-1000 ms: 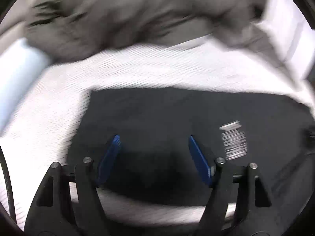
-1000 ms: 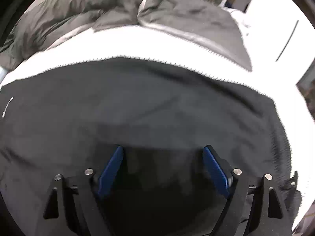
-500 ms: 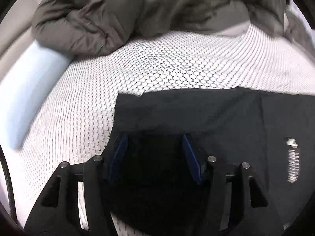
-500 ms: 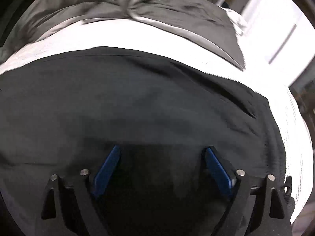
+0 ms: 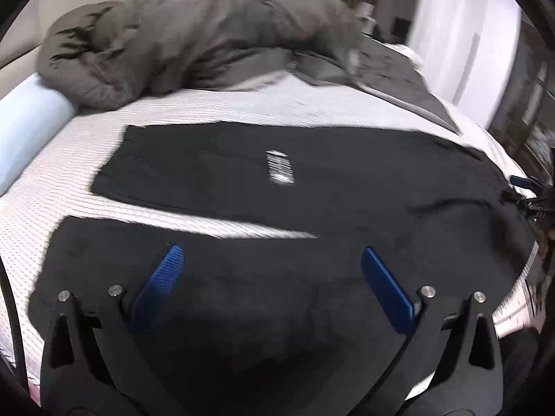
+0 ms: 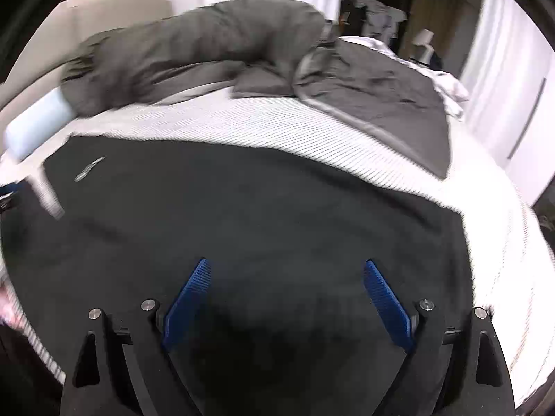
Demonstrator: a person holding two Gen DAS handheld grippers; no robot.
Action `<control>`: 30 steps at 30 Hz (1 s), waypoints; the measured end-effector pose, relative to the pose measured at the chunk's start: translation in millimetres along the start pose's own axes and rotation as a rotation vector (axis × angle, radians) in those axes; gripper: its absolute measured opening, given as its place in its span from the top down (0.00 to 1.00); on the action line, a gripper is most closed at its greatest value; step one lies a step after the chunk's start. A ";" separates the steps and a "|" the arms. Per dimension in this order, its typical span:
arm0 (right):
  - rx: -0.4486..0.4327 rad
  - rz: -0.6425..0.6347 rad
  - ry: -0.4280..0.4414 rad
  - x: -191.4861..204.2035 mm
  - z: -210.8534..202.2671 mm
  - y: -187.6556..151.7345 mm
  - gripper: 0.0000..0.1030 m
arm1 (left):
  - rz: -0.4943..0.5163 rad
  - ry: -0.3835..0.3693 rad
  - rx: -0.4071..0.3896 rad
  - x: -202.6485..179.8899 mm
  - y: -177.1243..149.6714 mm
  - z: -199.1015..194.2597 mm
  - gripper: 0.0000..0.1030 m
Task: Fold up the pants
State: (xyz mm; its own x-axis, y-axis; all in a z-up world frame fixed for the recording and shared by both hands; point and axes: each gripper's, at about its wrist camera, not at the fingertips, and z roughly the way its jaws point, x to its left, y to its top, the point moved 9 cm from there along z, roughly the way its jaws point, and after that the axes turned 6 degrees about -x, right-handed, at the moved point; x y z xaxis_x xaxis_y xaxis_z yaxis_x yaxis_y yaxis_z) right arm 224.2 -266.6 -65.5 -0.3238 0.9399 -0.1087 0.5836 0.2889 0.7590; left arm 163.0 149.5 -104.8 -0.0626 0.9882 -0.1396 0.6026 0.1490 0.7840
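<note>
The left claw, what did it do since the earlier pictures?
The left claw pulled back from the black pants, so both legs now show, and its jaws have just been opening, gripping nothing. The pants stayed flat on the white bed, the rumpled grey duvet behind.

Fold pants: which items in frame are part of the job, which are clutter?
Job:
- black pants, spread flat, legs apart
- left gripper, jaws just opened, empty
- right gripper, open, empty

Just lying about:
- grey duvet
- pale blue bolster
- white mattress underneath
</note>
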 end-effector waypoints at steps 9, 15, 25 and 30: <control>0.085 -0.152 0.124 117.6 21.1 -69.8 0.24 | 0.241 -0.013 0.190 -110.0 -62.8 42.4 0.02; 0.088 -0.031 -0.078 9.5 11.1 -99.4 0.25 | 0.091 -0.091 0.163 -71.2 -64.2 24.2 0.07; 0.049 0.135 -0.126 -49.3 -40.7 -128.4 0.23 | 0.035 -0.080 0.082 -41.2 -56.9 -9.9 0.03; 0.056 -0.042 -0.057 10.2 -34.3 -145.7 0.22 | 0.128 0.001 0.114 -29.6 -80.5 -3.5 0.03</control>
State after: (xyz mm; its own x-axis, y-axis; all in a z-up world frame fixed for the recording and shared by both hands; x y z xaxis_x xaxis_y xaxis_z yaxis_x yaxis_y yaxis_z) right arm 110.3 -305.4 -155.1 -0.3069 0.9351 -0.1771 0.6119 0.3363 0.7159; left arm 113.6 108.4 -161.7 0.0198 0.9989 -0.0422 0.6917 0.0168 0.7220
